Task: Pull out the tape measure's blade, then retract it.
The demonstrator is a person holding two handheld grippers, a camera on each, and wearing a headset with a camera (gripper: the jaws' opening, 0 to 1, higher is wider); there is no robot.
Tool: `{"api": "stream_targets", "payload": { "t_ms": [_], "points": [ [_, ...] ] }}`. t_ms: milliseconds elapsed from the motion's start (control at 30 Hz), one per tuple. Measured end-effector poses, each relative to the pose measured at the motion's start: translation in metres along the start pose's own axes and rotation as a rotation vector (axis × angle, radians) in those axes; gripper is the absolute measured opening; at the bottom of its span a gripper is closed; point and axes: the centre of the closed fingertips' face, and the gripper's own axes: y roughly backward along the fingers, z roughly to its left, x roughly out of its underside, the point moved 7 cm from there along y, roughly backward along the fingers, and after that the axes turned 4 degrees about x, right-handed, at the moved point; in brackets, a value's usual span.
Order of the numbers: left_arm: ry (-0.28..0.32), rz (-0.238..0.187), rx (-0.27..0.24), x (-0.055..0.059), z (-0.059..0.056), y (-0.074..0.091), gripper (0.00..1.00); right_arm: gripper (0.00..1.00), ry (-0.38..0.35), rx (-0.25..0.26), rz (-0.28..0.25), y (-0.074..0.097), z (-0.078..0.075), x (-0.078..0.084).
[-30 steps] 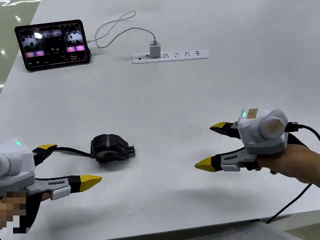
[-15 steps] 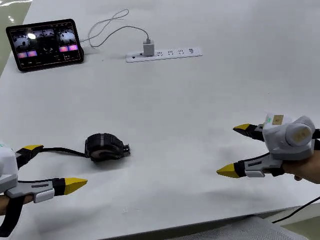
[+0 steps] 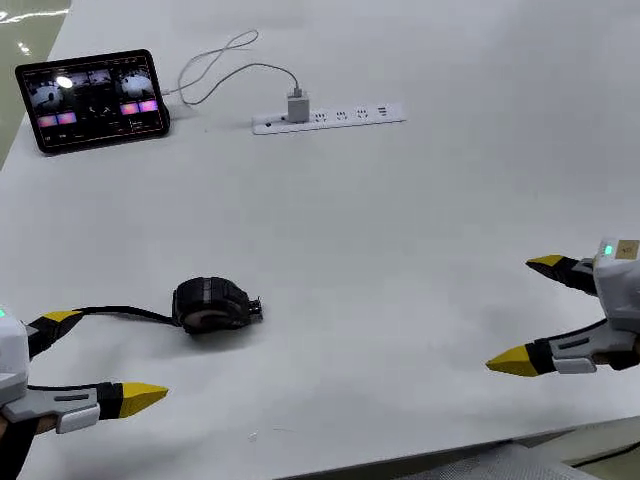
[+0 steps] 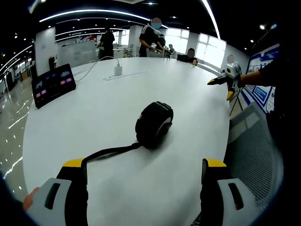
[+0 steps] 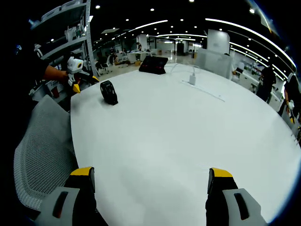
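A black tape measure [image 3: 211, 304] lies on the white table, its black wrist strap [image 3: 128, 313] trailing left toward my left gripper. The blade is inside the case. My left gripper [image 3: 102, 358] stands open at the table's near left, a short way from the case and holding nothing; its own view has the tape measure [image 4: 154, 124] straight ahead between the jaws [image 4: 143, 174]. My right gripper [image 3: 532, 312] is open and empty at the near right edge, far from the tape measure [image 5: 108, 92], with bare table between its jaws [image 5: 149, 179].
A tablet [image 3: 94, 97] with a lit screen stands at the far left. A white power strip [image 3: 328, 118] with a charger and cable [image 3: 222, 62] lies at the back. The table's near edge [image 3: 420, 457] runs just below the grippers. People stand in the background [image 4: 153, 35].
Both grippers have drawn outward and toward the near edge: the right one well to the right, the left one further left. The tape measure has not moved.
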Motion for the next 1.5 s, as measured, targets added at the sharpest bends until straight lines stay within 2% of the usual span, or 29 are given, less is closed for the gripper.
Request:
{"api": "stream_targets", "payload": {
  "t_ms": [100,367,633,1033,1167,1233,1267,1300,1367,1500],
  "points": [
    [0.010,0.002,-0.006,0.000,0.003,0.004,0.99,0.99,0.005,0.006,0.012,0.005,0.001,0.007],
    [0.009,0.000,-0.022,0.003,0.007,0.012,0.99,0.99,0.049,0.016,0.031,0.013,-0.001,0.012],
    [0.008,0.011,-0.017,0.006,0.003,0.013,0.99,0.99,0.050,0.017,0.019,0.015,-0.005,0.008],
    [0.007,0.012,-0.016,0.007,0.003,0.014,0.99,0.99,0.043,0.018,0.012,0.016,-0.007,0.008],
    [0.021,0.022,-0.012,0.008,0.004,0.013,0.99,0.99,0.041,0.020,0.012,0.017,-0.008,0.008],
    [0.047,0.030,0.002,0.009,0.003,0.013,0.99,0.99,0.040,0.020,0.012,0.017,-0.008,0.008],
    [0.039,0.024,-0.001,0.008,0.004,0.013,0.99,0.99,0.039,0.020,0.012,0.017,-0.008,0.008],
    [0.012,0.014,-0.025,0.006,0.007,0.013,0.99,0.99,0.039,0.019,0.012,0.017,-0.007,0.008],
    [0.033,0.017,-0.011,0.007,0.006,0.014,0.99,0.99,0.041,0.016,0.013,0.017,-0.006,0.008],
    [0.022,0.010,-0.020,0.006,0.008,0.016,0.99,0.99,0.042,0.016,0.007,0.016,-0.005,0.005]
  ]
}}
